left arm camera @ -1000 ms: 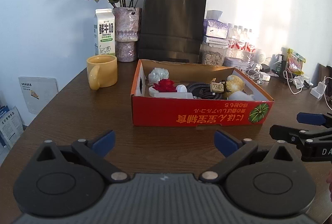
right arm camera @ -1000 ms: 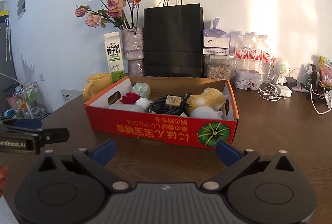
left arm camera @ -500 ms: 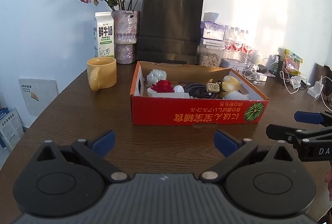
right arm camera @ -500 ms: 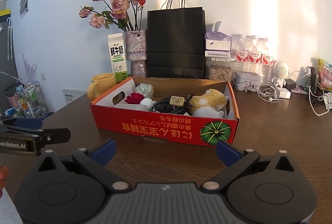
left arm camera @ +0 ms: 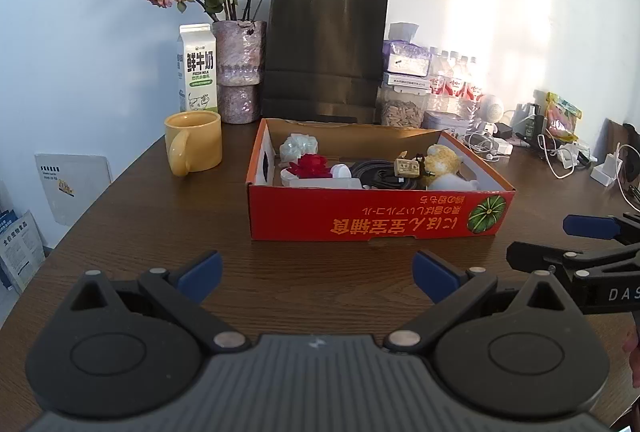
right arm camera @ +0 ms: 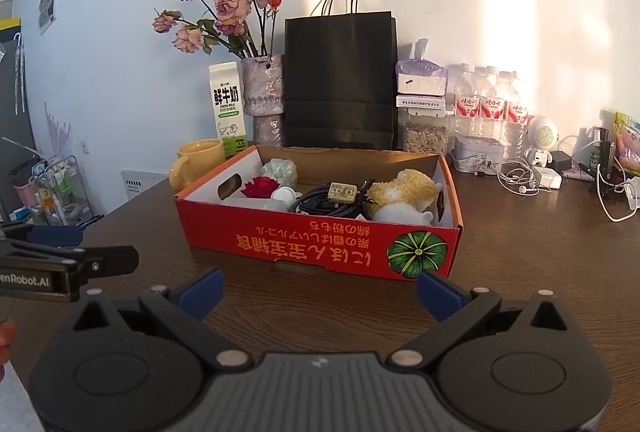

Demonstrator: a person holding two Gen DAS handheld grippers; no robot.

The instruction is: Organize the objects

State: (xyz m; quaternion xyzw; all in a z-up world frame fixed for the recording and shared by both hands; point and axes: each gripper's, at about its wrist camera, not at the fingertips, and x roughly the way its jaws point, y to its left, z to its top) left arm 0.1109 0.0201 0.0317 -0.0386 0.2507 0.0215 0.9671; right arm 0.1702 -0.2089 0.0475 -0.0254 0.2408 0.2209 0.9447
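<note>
A shallow red cardboard box sits on the brown table ahead of both grippers. Inside lie a red flower, a pale green bundle, a coiled black cable, a small tan tag and a yellow-white plush toy. My left gripper is open and holds nothing, a short way back from the box. My right gripper is open too, equally bare, close to the box's front wall.
A yellow mug, a milk carton, a vase of dried roses and a black paper bag stand behind the box. Bottles, chargers and cables crowd the back right. The table edge falls away at the left.
Both grippers have drawn back and risen a little, so the box looks slightly smaller and farther. Both stay open and nothing was picked up.
</note>
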